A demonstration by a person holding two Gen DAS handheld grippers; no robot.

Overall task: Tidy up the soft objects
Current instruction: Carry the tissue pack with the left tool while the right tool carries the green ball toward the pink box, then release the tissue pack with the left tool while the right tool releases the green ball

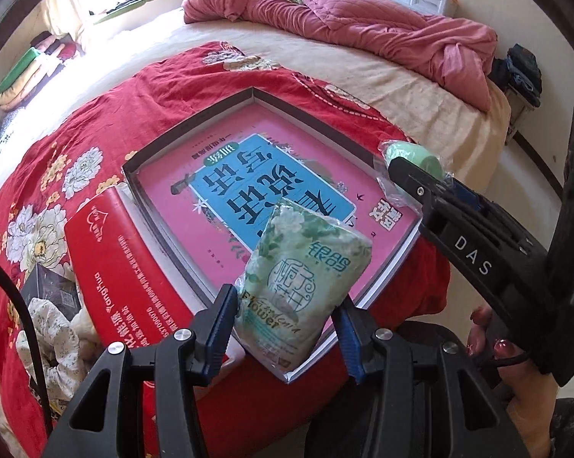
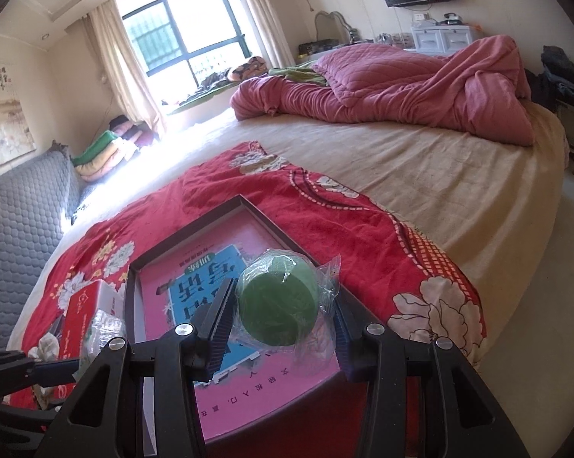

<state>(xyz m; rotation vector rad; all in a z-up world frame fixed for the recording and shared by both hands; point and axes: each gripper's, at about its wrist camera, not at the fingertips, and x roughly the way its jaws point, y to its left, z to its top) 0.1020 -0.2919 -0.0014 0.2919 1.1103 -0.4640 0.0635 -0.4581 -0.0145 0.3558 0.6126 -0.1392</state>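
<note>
I've got the tissue pack point(image 1: 304, 286) clamped in the L gripper point(image 1: 287, 328), hanging over the near corner of the box point(image 1: 195, 122), prob so it drops straight in. R gripper point(image 2: 283, 328) is clenched on the green roll point(image 2: 277, 297) in its clear wrap, also above the box w/ its pink-and-blue printed bottom, near the far right wall. Both held up off the red cloth point(image 1: 58, 175), ready to set down, I'd judge. Around: red carton point(image 1: 119, 267) just beside the box's left wall, floral fabric point(image 1: 54, 339) further left, pink quilt point(image 2: 401, 84) well apart at the back. Nothing blocks the box; the carton crowds the left side only.
</note>
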